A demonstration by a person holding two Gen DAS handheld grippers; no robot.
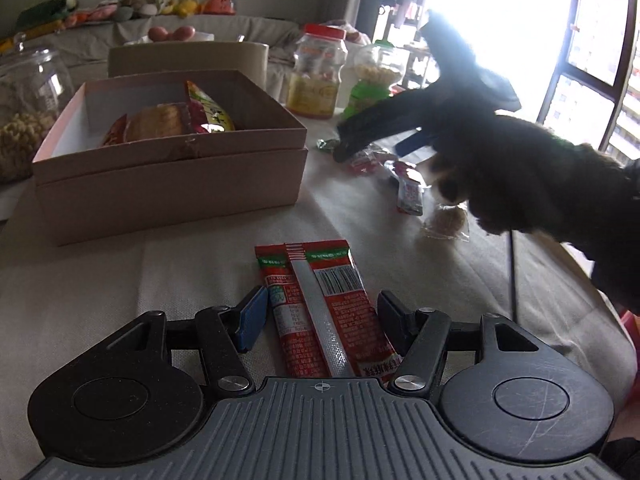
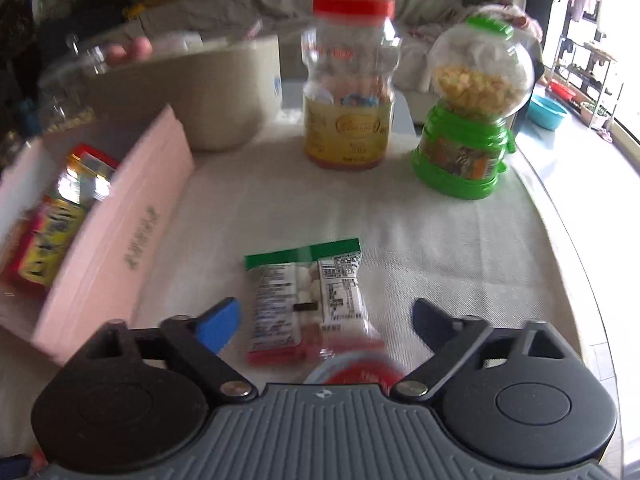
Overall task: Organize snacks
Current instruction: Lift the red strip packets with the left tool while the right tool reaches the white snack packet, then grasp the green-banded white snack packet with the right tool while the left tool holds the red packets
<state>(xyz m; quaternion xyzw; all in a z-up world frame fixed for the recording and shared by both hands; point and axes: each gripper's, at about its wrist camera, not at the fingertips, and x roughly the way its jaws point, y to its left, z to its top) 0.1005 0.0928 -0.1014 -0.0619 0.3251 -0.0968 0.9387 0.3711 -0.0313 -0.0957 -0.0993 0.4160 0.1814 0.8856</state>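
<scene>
1. Red foil marks the long snack packet (image 1: 320, 308) lying flat on the counter (image 1: 180, 276) between the left gripper (image 1: 320, 316) fingers, which stand wide apart on either side of it; neither pad appears to press on it, so nothing is held.
2. Over a green-topped clear packet (image 2: 304, 300) and a blurred red wrapper (image 2: 356, 368), the right gripper (image 2: 324, 320) has its fingers spread too, with both snacks lying loose between them.
3. Judged from this, the pick-up step is in hand: 2 packets are framed, none gripped.
4. Next, each pair of fingers should close across its packet's narrow width, lift, and carry to the open cardboard box (image 1: 168, 184), which stands to the left and already holds several wrapped snacks.
5. More small wrappers lie scattered beyond, near the right hand.
6. Pale cloth covers the counter; a red-lidded jar (image 2: 348, 92) and a green candy dispenser (image 2: 472, 120) stand at the back.
7. Behind is a covered sofa with soft toys, and bright windows to the right.
</scene>
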